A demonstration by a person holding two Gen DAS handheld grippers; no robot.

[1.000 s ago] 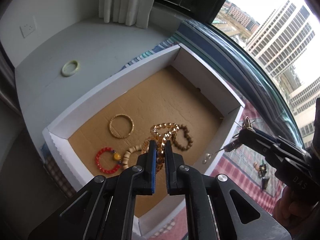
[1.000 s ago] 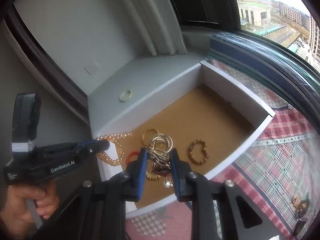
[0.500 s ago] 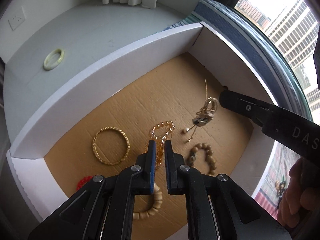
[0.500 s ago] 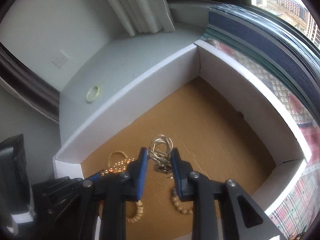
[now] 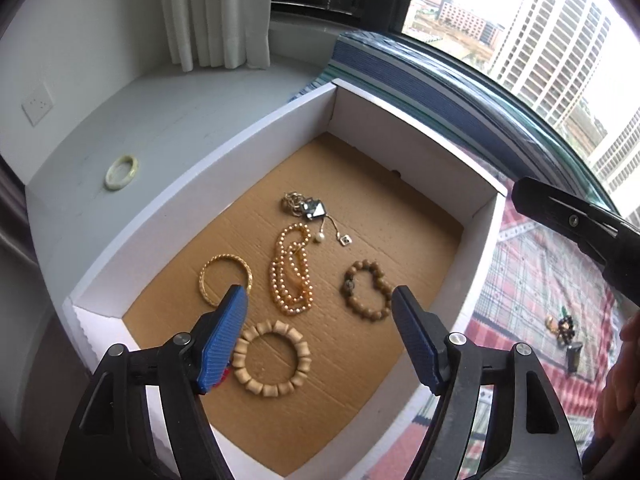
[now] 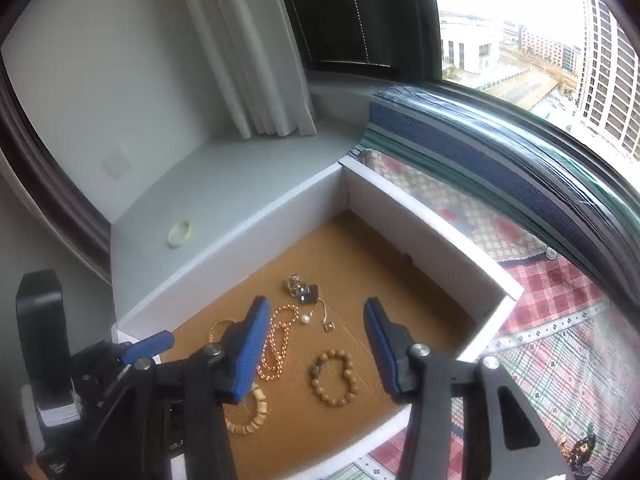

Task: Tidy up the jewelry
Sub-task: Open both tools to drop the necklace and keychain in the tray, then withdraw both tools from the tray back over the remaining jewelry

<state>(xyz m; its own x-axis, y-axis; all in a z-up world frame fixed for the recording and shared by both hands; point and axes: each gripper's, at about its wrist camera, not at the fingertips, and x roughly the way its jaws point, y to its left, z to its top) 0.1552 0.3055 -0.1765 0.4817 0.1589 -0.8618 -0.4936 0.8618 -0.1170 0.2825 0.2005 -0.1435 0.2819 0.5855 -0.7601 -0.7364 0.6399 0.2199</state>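
Observation:
A white box (image 5: 280, 116) with a brown cardboard floor holds jewelry: a gold pearl necklace (image 5: 290, 270), a silver chain with a dark pendant (image 5: 308, 208), a gold bangle (image 5: 224, 280), a brown bead bracelet (image 5: 366, 290) and a tan wooden bracelet (image 5: 272, 358). My left gripper (image 5: 320, 340) is open and empty above the box's near side. My right gripper (image 6: 314, 348) is open and empty above the box (image 6: 432, 220), over the necklace (image 6: 278, 340) and the bead bracelet (image 6: 334, 378).
A pale green ring (image 5: 121, 167) lies on the grey ledge left of the box. A few small jewelry pieces (image 5: 564, 326) lie on the plaid cloth to the right. A striped cushion edge (image 6: 480, 140) runs along the window behind the box.
Both grippers have opened and pulled back. The left one let go of the pearl necklace and the right one let go of the silver chain; both now lie on the box floor.

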